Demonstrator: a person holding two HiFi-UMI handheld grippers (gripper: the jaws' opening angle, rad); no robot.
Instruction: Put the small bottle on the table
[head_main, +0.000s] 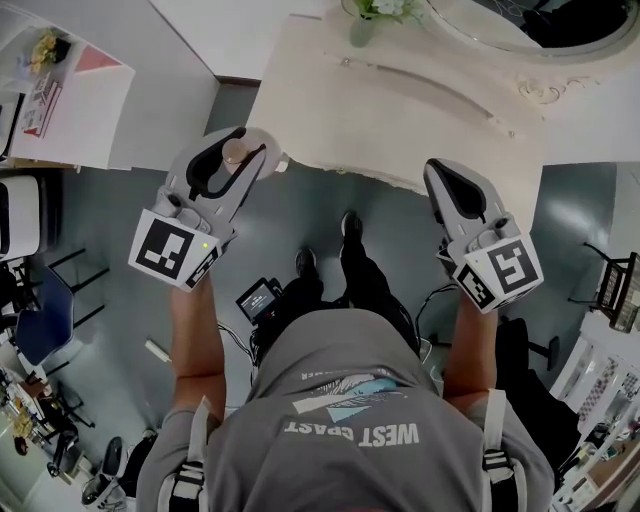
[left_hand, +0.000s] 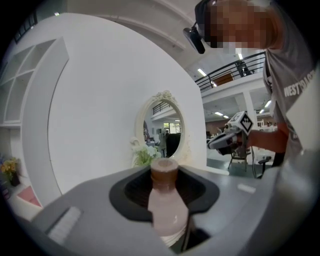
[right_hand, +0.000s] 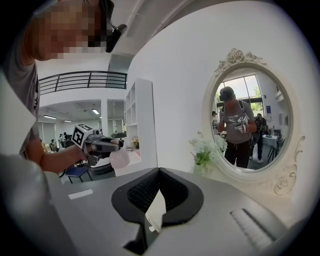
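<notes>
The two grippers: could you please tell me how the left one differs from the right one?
The left gripper clamps a small bottle; the right gripper holds nothing. The left gripper's jaws stand apart round the bottle; the right gripper's jaws meet at the tips. Both point toward the table.

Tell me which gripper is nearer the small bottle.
Left. The left gripper has the small bottle clamped between its jaws; the right gripper is off to its right, apart from it.
</notes>
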